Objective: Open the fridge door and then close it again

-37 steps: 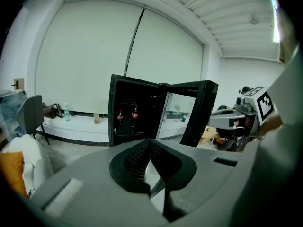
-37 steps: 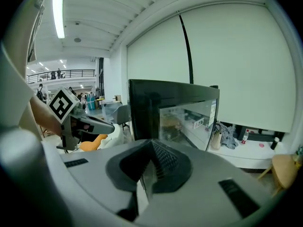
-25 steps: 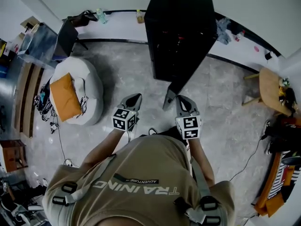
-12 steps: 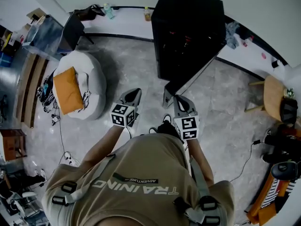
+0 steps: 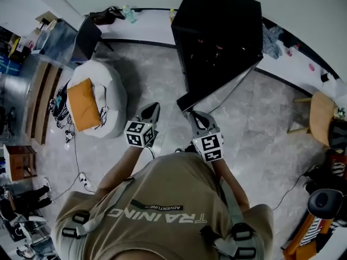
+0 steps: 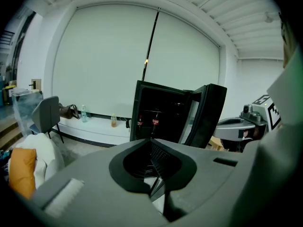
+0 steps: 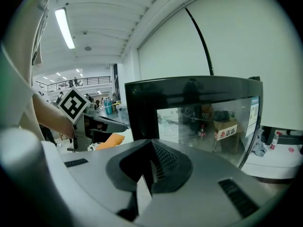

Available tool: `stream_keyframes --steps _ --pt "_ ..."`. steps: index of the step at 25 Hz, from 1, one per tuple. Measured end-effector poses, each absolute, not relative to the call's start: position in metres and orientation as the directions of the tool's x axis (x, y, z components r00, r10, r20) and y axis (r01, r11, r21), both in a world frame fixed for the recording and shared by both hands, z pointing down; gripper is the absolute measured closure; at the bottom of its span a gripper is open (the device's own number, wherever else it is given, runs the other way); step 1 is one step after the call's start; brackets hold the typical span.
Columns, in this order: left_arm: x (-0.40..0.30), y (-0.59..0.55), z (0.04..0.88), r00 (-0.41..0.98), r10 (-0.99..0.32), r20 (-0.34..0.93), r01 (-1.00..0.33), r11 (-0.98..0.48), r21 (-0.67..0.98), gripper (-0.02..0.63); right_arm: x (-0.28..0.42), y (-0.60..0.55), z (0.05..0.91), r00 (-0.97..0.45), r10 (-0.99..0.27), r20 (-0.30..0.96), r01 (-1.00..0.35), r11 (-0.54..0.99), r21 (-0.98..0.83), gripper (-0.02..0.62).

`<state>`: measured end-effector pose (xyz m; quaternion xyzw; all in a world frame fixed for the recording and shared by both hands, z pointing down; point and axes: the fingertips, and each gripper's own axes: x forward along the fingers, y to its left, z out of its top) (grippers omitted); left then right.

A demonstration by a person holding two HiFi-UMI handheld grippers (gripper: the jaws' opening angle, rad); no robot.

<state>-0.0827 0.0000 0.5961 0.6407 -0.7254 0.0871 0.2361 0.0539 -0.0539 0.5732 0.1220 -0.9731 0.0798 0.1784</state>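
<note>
The black fridge (image 5: 219, 31) stands at the top of the head view, with its glass door (image 5: 217, 88) ajar toward me. In the left gripper view the fridge (image 6: 156, 112) shows bottles on a shelf, and its door (image 6: 210, 115) stands out at the right. My right gripper (image 5: 194, 117) is shut, its tips at the door's free edge. In the right gripper view the door (image 7: 203, 122) fills the space just past that gripper (image 7: 152, 148). My left gripper (image 5: 152, 110) is shut, holds nothing and hangs left of the door; its jaws (image 6: 152, 150) point at the fridge.
A white beanbag (image 5: 108, 91) with an orange cushion (image 5: 82, 104) lies on the floor at the left. Behind it stands a dark chair (image 5: 87, 34), beside a low white ledge (image 5: 146, 28) with bottles. A wooden stool (image 5: 320, 115) is at the right. Cables (image 5: 76, 161) trail over the floor.
The door's free edge has swung nearer to the fridge body, and my right gripper has moved with it. The left gripper has shifted slightly forward.
</note>
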Motion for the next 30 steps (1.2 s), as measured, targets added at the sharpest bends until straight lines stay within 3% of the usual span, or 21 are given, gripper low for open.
stream_keyframes --steps 16,30 --pt "-0.116 -0.015 0.589 -0.196 -0.887 0.419 -0.941 0.29 0.174 0.606 0.0 -0.076 0.576 -0.936 -0.055 0.347 -0.107 0.986 -0.131 0.599" --pt "-0.191 -0.028 0.59 -0.148 -0.899 0.413 -0.954 0.24 0.18 0.606 -0.051 -0.112 0.582 -0.903 -0.174 0.393 -0.229 0.969 -0.097 0.599"
